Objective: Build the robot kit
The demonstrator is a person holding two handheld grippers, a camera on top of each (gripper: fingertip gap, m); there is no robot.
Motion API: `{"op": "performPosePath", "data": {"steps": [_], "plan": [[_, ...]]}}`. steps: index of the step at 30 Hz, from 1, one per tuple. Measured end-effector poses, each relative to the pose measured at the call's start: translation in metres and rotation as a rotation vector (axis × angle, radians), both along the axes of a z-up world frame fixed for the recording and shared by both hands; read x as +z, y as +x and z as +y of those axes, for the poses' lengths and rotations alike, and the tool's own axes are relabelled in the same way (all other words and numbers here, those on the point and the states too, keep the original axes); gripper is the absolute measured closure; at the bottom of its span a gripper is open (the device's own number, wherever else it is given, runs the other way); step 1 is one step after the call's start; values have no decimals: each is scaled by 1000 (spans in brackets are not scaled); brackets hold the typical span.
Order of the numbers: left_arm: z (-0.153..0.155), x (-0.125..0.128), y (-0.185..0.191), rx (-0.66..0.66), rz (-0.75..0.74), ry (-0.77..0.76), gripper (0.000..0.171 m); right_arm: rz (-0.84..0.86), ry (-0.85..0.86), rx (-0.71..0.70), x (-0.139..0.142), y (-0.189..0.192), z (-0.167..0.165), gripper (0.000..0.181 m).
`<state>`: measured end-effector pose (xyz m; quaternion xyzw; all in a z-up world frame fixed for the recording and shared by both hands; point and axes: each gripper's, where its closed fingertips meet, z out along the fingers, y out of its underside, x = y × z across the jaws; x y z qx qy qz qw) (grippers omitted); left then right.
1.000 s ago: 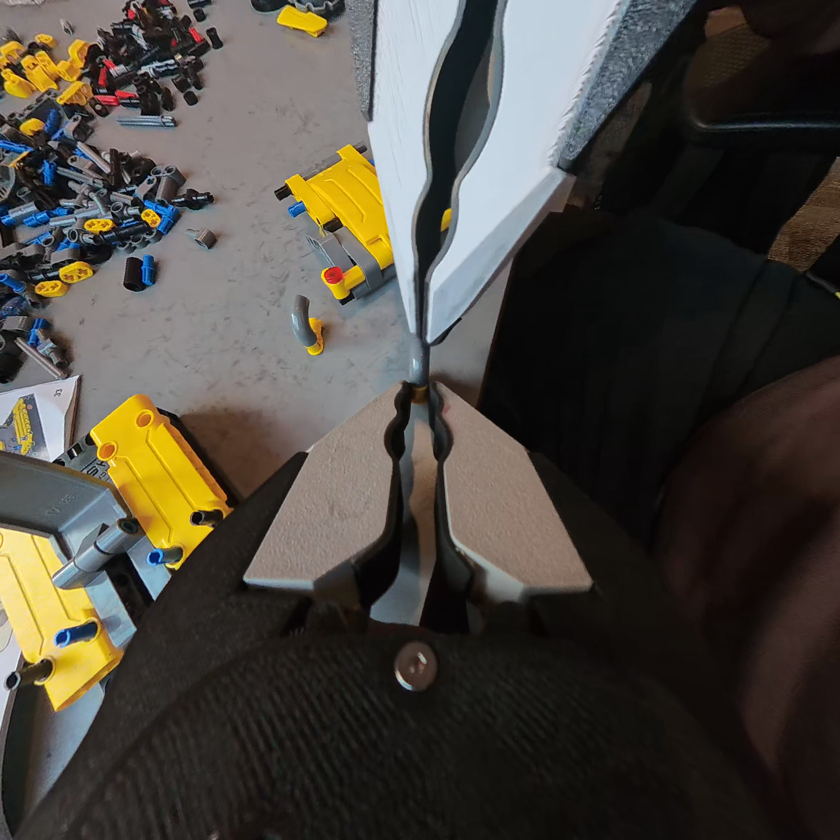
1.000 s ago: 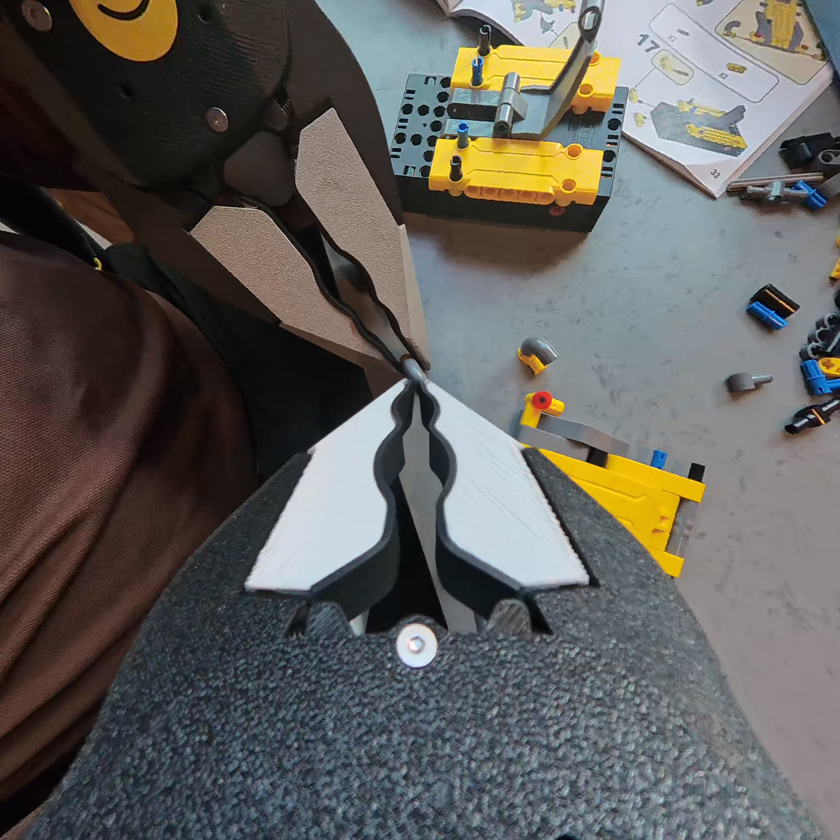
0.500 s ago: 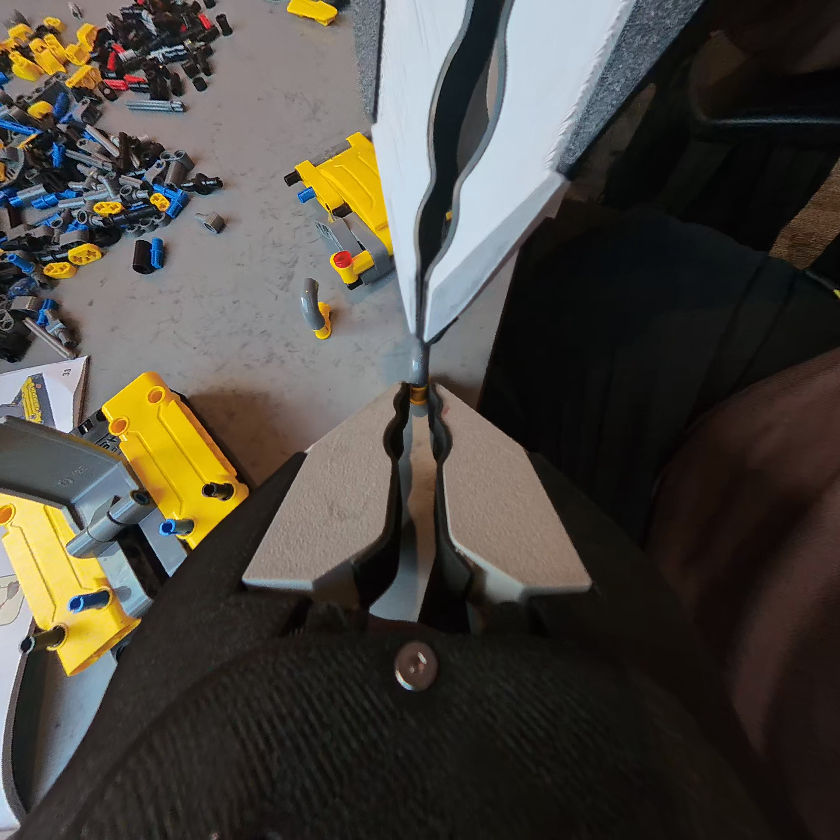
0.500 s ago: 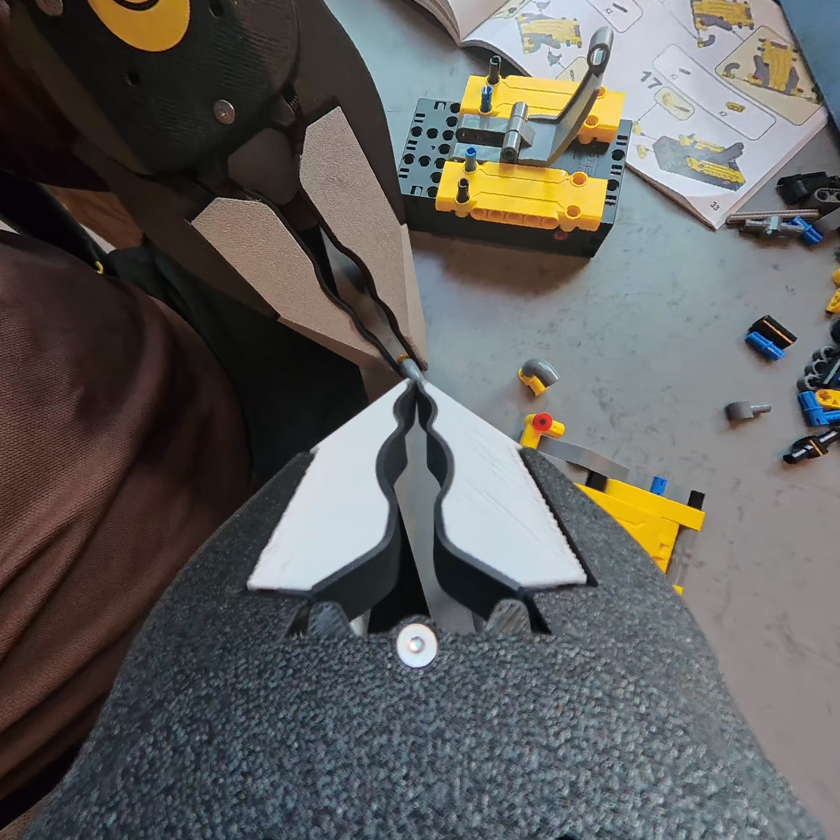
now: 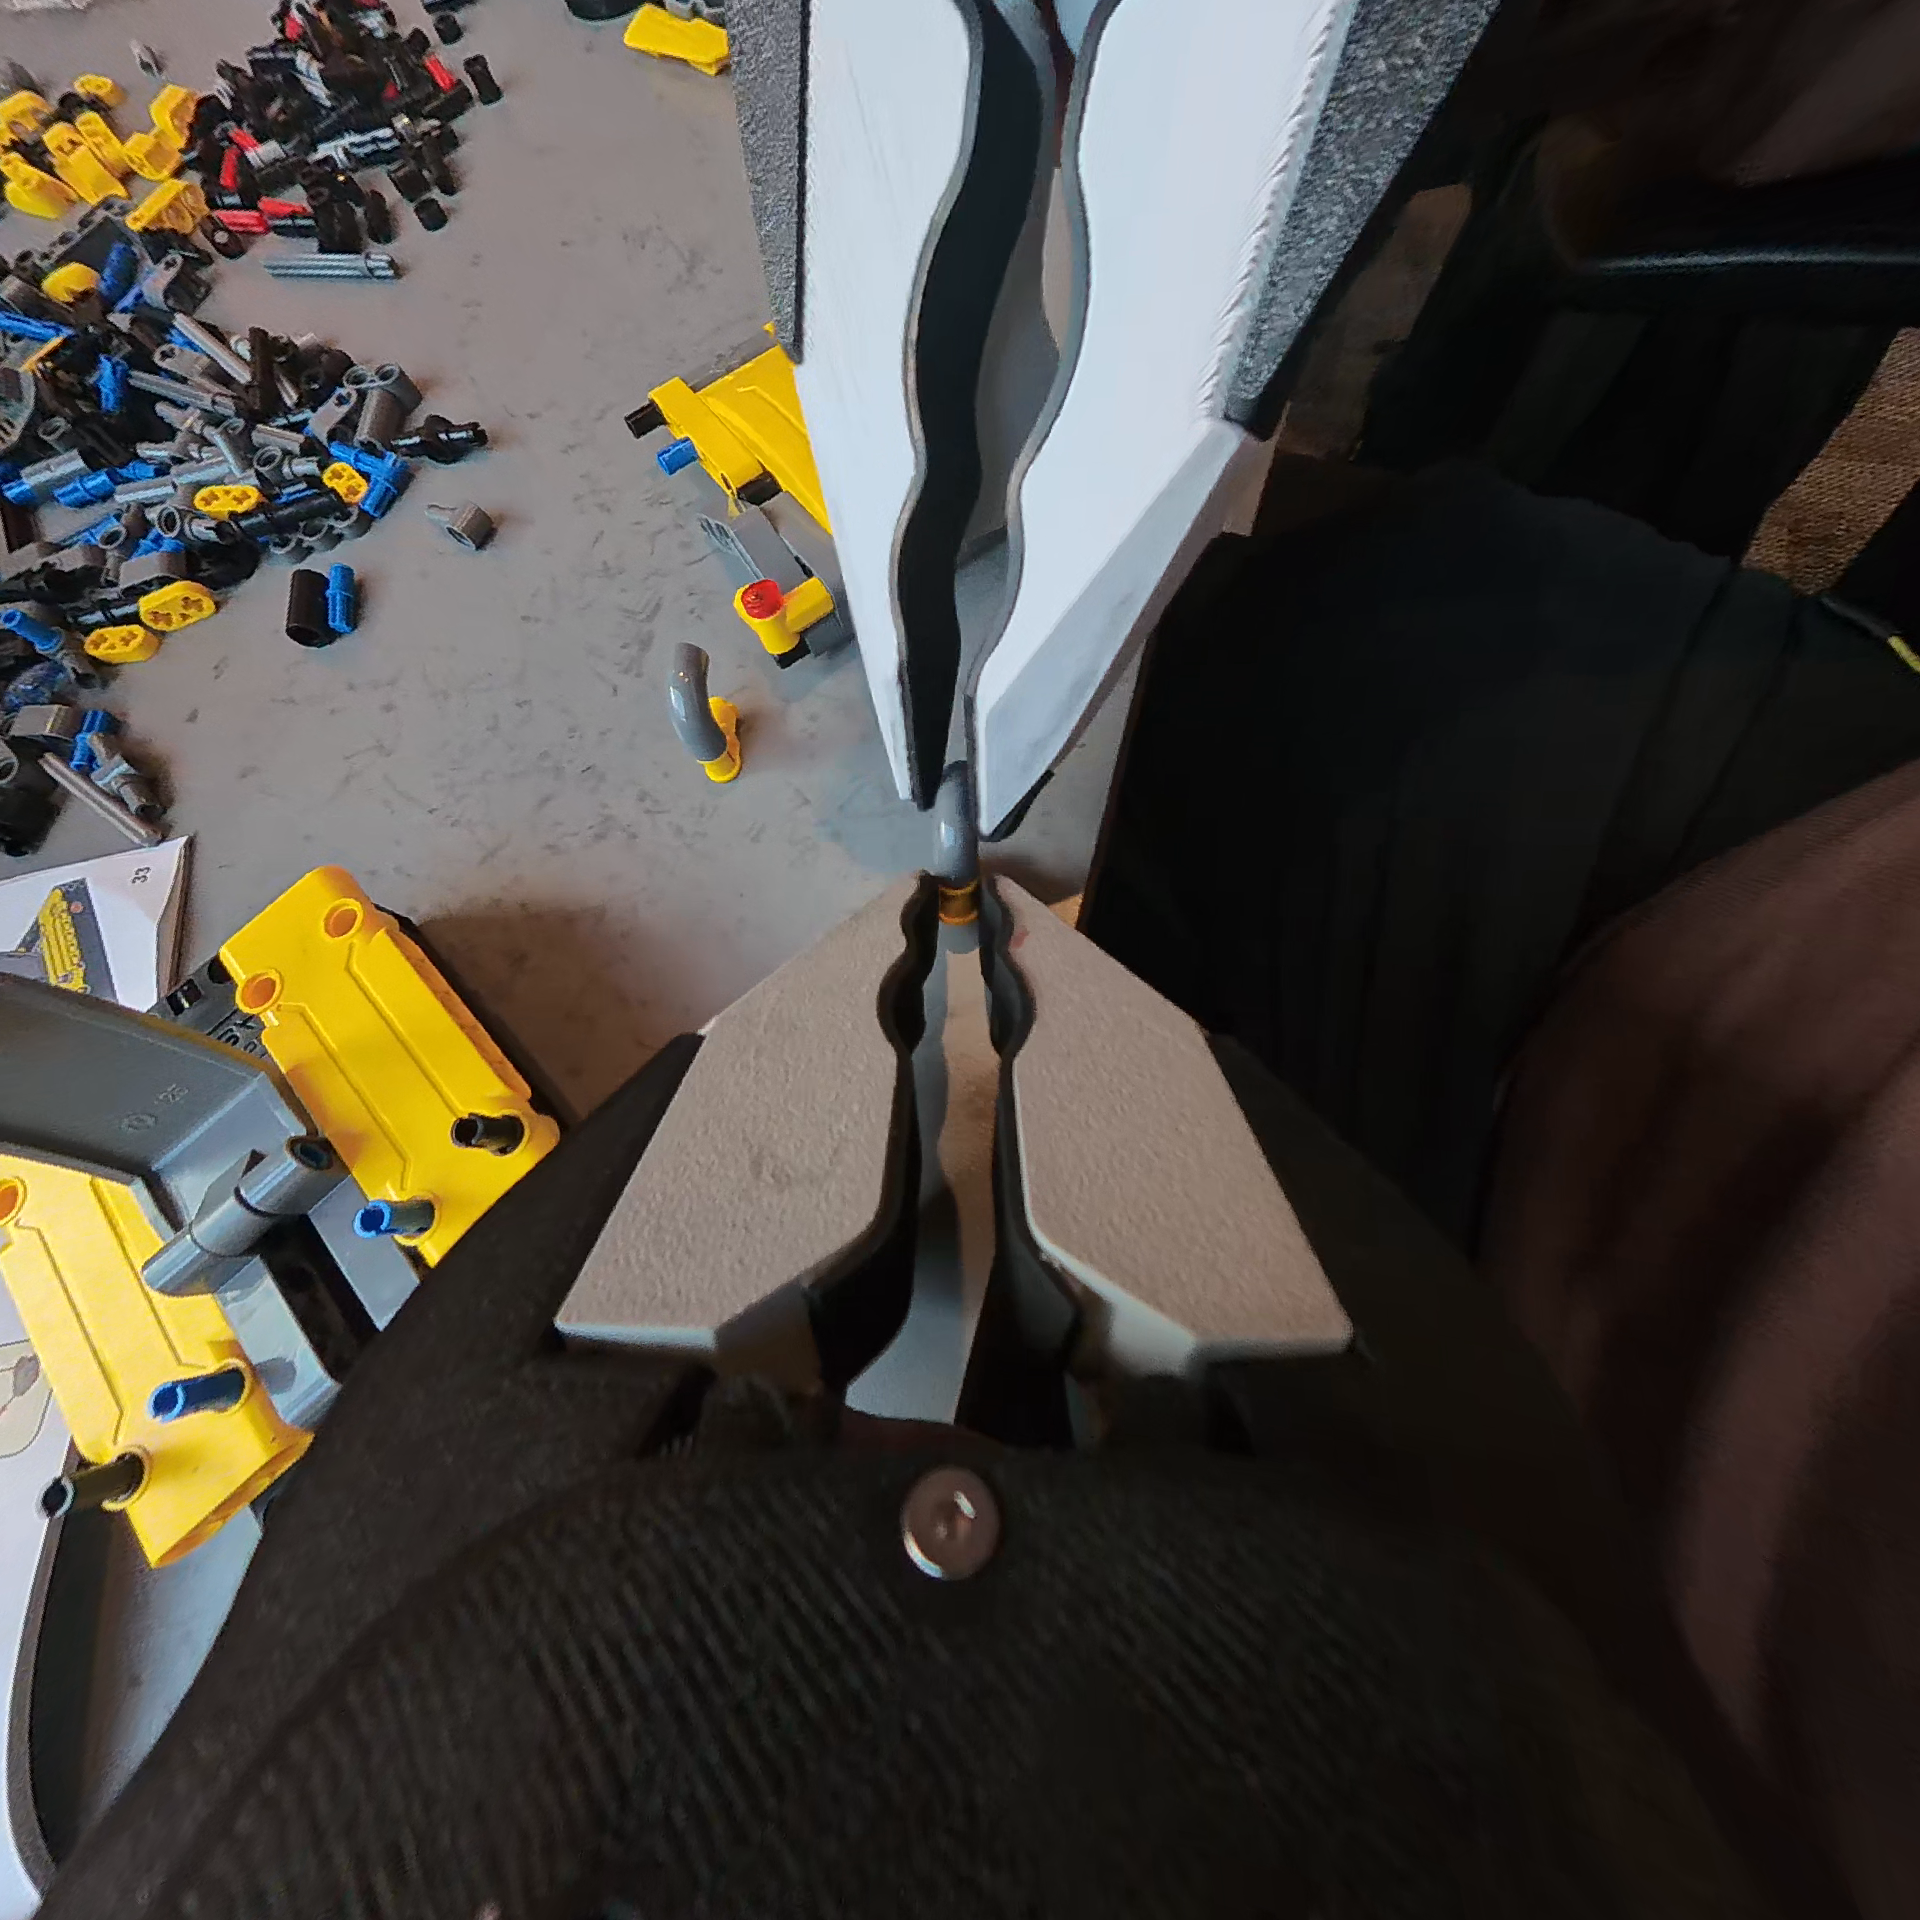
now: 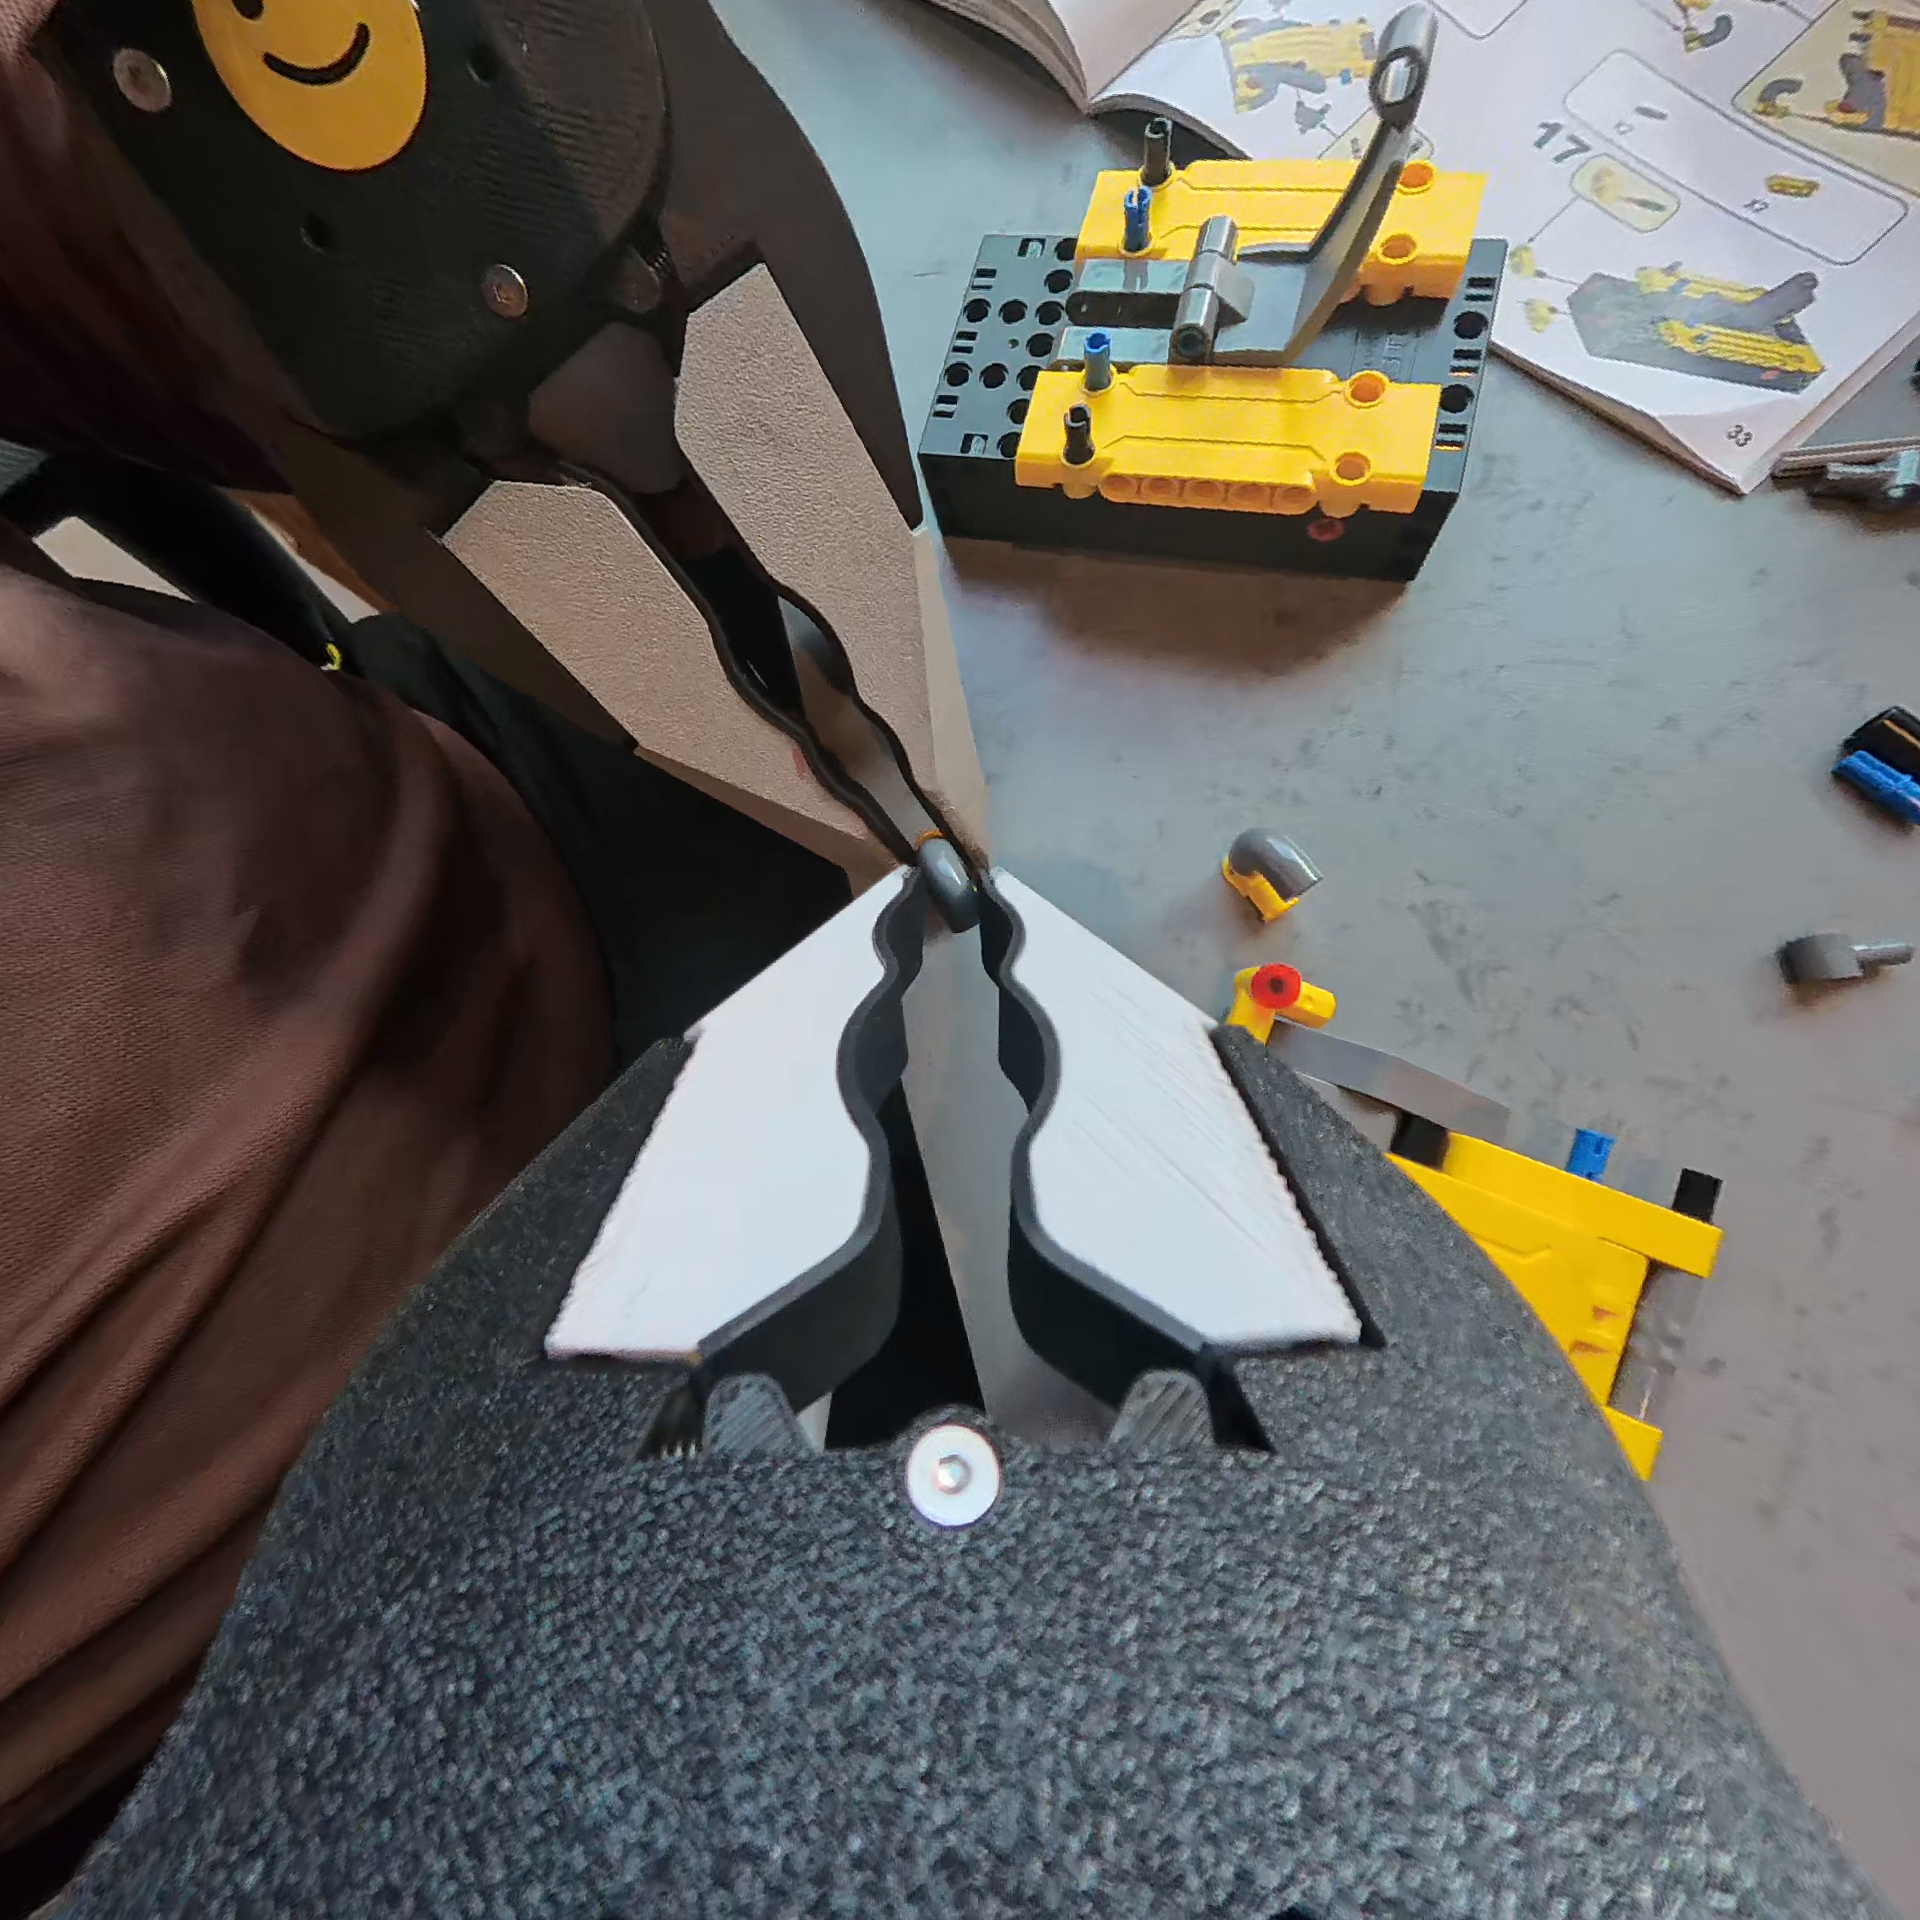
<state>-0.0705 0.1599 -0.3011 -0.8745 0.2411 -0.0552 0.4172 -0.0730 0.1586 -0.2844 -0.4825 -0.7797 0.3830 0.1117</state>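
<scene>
My left gripper [image 5: 956, 906], with grey-brown fingers, is shut on a small yellow piece [image 5: 956, 900] at its tips. My right gripper [image 6: 951, 896], with white fingers, is shut on a small grey curved piece [image 6: 949, 881]. The two grippers meet tip to tip in the air, just off the table's edge. The grey piece [image 5: 954, 831] touches the yellow piece, which shows as a thin yellow rim [image 6: 928, 834] in the right wrist view. The right gripper [image 5: 951, 800] comes down from the top of the left wrist view. The left gripper [image 6: 932, 844] comes in from the upper left of the right wrist view.
On the grey table lie a like grey elbow with a yellow piece [image 6: 1270, 873], a black block with yellow panels and a grey lever [image 6: 1195, 416], and a yellow assembly with a red pin [image 6: 1507, 1247]. There is also an open instruction booklet [image 6: 1662, 208] and a pile of loose parts [image 5: 156, 416]. A person's brown clothing [image 6: 260, 1039] is close by. The grippers are tip to tip, or close to it.
Both grippers stay tip to tip and have shifted slightly together over the table. A little more of the grey piece shows between the tips.
</scene>
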Motion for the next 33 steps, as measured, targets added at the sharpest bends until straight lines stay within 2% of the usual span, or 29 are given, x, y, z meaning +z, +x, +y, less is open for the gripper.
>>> {"op": "performPosePath", "data": {"steps": [8,15,23,28,33], "plan": [[1,0,-5,32,21,4,167,-148,156,7,-1,2,8,173],[1,0,-5,32,5,-2,165,-269,233,44,-2,-5,1,174],[-3,3,-4,-4,-11,-1,163,-312,207,74,-3,-7,-8,174],[-9,3,-3,-60,-8,-12,166,-324,252,99,-2,-4,-10,174],[-9,3,-2,-58,-30,-19,167,-314,318,138,-2,-3,-9,174]]}}
